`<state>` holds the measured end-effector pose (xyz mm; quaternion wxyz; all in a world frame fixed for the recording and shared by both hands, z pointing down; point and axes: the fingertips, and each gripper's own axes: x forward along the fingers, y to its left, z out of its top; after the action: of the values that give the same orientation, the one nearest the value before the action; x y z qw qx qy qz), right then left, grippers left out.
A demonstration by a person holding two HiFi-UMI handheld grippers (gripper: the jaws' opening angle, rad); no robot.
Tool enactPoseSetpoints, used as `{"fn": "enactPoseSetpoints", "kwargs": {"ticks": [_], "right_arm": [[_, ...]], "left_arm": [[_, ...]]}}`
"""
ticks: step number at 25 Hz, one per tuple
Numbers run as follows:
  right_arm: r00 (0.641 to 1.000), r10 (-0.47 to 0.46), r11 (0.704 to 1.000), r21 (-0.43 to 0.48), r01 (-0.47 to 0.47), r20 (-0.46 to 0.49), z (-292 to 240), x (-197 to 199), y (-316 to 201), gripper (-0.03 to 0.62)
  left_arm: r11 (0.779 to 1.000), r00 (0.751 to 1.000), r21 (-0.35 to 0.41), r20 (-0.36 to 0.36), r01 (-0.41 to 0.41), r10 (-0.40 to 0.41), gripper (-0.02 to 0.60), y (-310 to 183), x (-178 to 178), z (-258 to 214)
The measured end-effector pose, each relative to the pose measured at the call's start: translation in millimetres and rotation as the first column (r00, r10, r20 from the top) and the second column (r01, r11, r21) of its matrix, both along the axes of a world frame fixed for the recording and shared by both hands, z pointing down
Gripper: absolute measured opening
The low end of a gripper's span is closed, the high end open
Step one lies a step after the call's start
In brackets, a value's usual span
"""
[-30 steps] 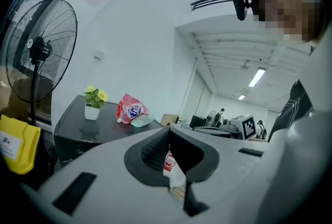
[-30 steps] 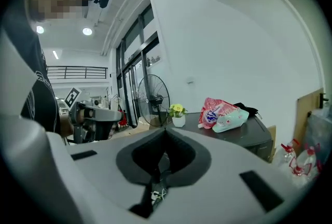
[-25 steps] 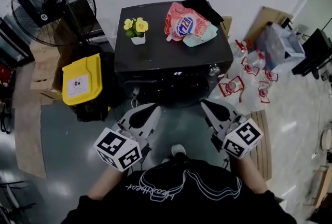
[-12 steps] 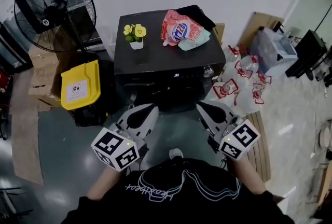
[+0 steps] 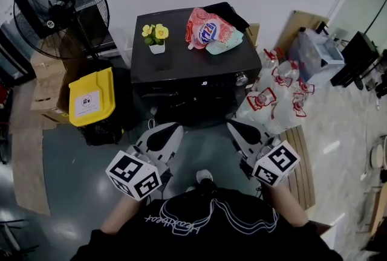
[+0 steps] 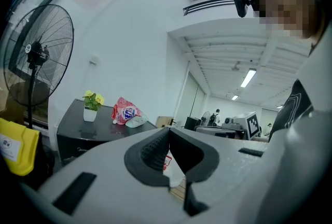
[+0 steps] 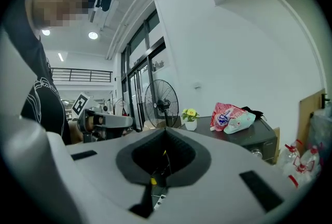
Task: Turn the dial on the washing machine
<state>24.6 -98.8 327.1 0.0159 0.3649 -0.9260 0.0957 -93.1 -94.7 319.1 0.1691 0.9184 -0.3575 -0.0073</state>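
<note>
Left claw [image 5: 174, 128] and right claw [image 5: 234, 125] are seen pressed together, empty; the stiff dial [image 5: 242, 79] is best pinched across its rim

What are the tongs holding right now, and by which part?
Nothing is held. The left tongs and the right tongs are both shut with nothing between the jaws, and both are clear of the washing machine.
</note>
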Motion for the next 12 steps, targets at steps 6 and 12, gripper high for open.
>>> {"fn": "enactPoseSetpoints", "kwargs": {"ticks": [6, 12], "right_arm": [[1.000, 0.010, 1.000, -0.017, -0.010, -0.001, 7, 5, 1, 0.004], [1.000, 0.012, 1.000, -0.018, -0.012, 0.002, 9, 13, -4, 0.005]], "left_arm": [[1.000, 1.000, -0.006, 0.000, -0.011, 0.011, 0.005, 0, 7, 4], [1.000, 1.000, -0.010, 0.009, -0.019, 0.019, 0.005, -4, 17, 7]]}}
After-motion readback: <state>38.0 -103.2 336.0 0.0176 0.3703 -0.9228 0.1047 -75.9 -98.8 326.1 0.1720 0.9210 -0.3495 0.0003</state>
